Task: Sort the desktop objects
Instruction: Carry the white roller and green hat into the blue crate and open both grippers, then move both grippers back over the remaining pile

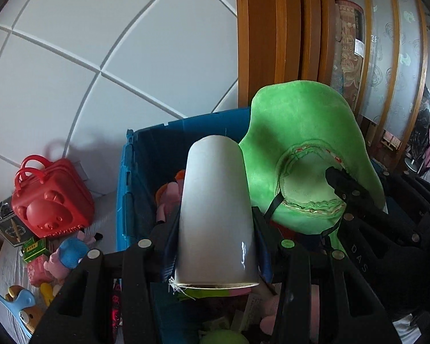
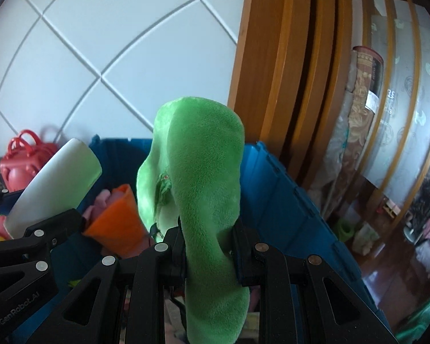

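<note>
In the left wrist view the left gripper [image 1: 215,246] clamps a white cup [image 1: 215,215] over the blue bin [image 1: 129,189], toys already inside; a red bag [image 1: 51,197] and small toys wait outside. In the right wrist view the right gripper [image 2: 209,255] pinches a green hat [image 2: 203,177] above the bin; "GenRobot.AI" marks the other gripper.

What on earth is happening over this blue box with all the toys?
A person is tidying with a handheld gripper in each hand. The left gripper is clamped on a tall white glossy cup, and the right gripper pinches a floppy bright green plush hat. Both are held above a blue plastic crate that already has soft toys inside. Neither item has been let go yet.
</note>
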A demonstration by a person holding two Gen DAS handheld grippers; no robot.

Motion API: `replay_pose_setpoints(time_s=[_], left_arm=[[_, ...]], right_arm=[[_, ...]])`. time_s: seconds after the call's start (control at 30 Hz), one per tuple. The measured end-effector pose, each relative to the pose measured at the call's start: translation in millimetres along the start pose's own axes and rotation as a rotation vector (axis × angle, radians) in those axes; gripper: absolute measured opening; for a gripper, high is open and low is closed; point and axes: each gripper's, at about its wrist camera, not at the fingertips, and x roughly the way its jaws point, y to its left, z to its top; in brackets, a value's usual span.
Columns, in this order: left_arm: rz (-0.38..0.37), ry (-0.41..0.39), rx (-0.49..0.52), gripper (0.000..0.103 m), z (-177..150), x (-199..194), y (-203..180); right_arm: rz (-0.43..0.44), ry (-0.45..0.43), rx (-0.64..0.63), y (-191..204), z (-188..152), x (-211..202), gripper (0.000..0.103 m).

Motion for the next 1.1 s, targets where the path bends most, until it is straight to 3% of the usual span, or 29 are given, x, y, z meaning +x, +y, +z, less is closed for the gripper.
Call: replay_pose_setpoints(time_s=[0.13, 0.2, 0.3, 0.4, 0.47, 0.53, 0.83, 1.1], left_arm=[[0.03, 0.019, 0.025, 0.052, 0, -2, -9], [0.067, 0.008, 0.039, 0.074, 1, -4, -11], [0.082, -0.008, 0.037, 0.08, 2, -9, -7], [0.097, -0.009, 0.029, 0.08, 3, -10, -2], [0.107, -0.012, 0.019, 0.08, 3, -12, 3], [0.108, -0.02, 0.007, 0.08, 3, -16, 9], [0.153, -0.08, 0.005, 0.08, -11, -45, 27], [0.186, -0.178, -0.036, 0.083, -34, -97, 61]], right_arm=[[-0.013, 0.029, -0.005, 0, -2, 5, 0.024], [-0.02, 0.035, -0.002, -2, -4, 5, 0.026], [-0.027, 0.056, -0.006, -3, -5, 9, 0.036], [-0.04, 0.064, -0.015, -3, -6, 11, 0.057], [-0.059, 0.057, -0.018, -3, -6, 10, 0.086], [-0.069, 0.056, -0.017, -3, -6, 10, 0.103], [0.018, 0.076, -0.042, 7, -5, 4, 0.103], [0.124, 0.026, -0.025, 28, -9, -52, 0.103]])
